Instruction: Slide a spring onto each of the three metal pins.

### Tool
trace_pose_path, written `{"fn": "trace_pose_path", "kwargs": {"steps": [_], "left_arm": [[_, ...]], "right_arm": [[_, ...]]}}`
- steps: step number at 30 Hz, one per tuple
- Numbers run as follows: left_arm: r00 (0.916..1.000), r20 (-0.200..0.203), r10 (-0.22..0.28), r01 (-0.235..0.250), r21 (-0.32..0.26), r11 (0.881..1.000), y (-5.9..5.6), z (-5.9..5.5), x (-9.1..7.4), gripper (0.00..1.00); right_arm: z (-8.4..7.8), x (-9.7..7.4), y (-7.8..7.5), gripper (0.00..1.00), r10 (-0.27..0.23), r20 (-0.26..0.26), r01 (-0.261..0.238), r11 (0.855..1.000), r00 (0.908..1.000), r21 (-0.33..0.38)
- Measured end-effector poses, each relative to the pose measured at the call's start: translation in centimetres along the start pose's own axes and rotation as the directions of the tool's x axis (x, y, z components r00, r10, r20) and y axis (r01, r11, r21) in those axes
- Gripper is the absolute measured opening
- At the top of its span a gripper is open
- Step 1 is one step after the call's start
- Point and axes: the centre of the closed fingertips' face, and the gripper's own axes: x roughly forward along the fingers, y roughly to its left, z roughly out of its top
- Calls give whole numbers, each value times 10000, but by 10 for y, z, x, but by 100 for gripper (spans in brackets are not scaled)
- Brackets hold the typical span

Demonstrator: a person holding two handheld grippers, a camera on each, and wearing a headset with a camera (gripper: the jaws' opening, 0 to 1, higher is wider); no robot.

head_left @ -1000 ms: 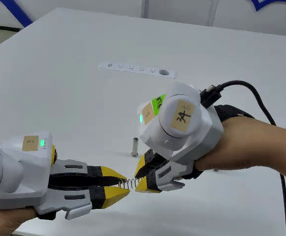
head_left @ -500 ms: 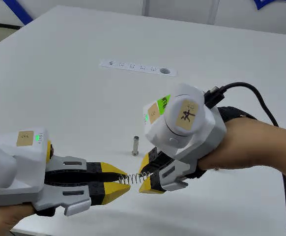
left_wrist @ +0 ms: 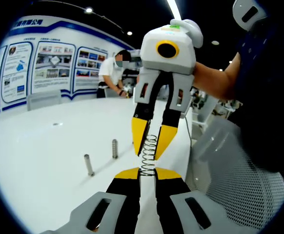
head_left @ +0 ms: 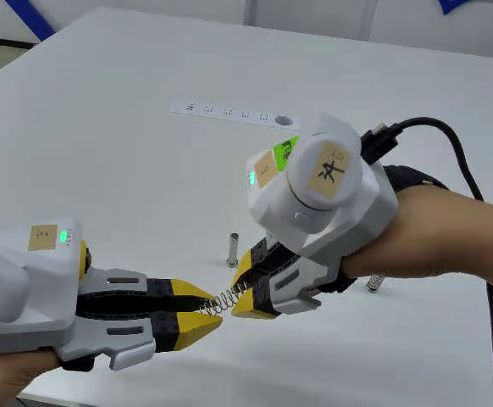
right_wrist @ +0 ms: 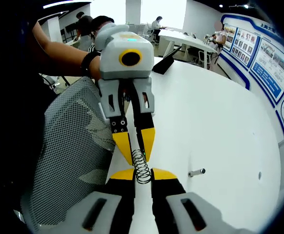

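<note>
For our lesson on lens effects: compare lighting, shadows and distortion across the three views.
Head view: soft even light, only faint shadows on the white table, straight edges. Left gripper view: fisheye curves the wall posters; ceiling lamps glare. Right gripper view: bright windows wash out at the top; the spring is sharp.

Left gripper, right gripper: white housings, yellow-tipped black fingers, tan labels, green lights; black cable.
</note>
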Motion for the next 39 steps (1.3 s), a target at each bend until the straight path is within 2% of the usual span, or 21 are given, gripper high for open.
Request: {"fn": "trace_pose_path", "kwargs": {"steps": [13, 24, 30, 39], "left_arm": [[9998, -171, -75, 76, 94, 9999, -2, -4, 2, 10], [9998, -180, 51, -50, 91, 9999, 1, -3, 1, 11], [9996, -256, 136, -135, 42, 9999, 2, -5, 1, 16], [9993, -210, 314, -316, -85, 9995, 5, -6, -1, 22]], "right_arm": [[22, 4, 9, 12, 294, 139, -290, 9992, 9995, -281], [24, 5, 5, 12, 261, -15, -262, 9987, 9997, -438], [20, 3, -1, 12, 110, -171, -117, 9990, 9998, -436], [9, -6, -23, 12, -342, -388, 333, 9992, 9987, -225]]}}
